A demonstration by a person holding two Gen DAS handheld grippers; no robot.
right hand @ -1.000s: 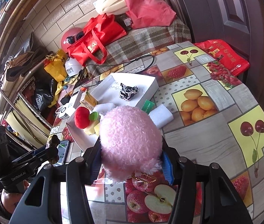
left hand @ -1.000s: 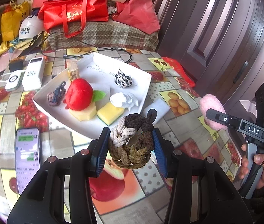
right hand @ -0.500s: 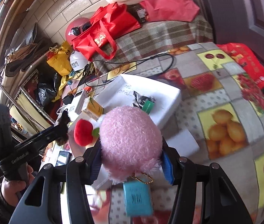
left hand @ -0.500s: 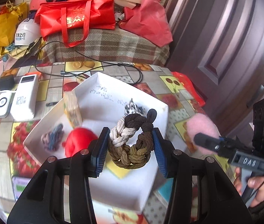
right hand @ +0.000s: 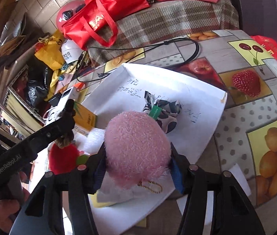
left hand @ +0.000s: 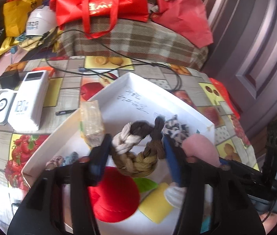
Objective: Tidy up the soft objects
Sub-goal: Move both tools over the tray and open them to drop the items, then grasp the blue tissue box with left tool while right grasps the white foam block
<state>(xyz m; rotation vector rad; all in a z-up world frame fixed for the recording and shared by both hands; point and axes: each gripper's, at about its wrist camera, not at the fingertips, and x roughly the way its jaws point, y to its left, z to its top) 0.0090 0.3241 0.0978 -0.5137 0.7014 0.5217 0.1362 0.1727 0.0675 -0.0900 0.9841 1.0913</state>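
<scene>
Left wrist view: the left tongs (left hand: 136,152) are clamped on the braided rope ring (left hand: 136,148), hanging over the white tray (left hand: 134,78). Right wrist view: the right tongs (right hand: 138,164) squeeze the pink pompom (right hand: 136,146) above the same tray. This looks like the drop-off step; next, lower both and let the fingers part.

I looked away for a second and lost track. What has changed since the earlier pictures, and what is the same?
Both grippers moved forward from over the tablecloth to over the white tray. The left gripper carried the braided rope ring in, the right gripper the pink pompom. Nothing was let go: both jaws stay shut on their loads. The red plush, the yellow block and the zebra scrunchie lie in the tray as before.
</scene>
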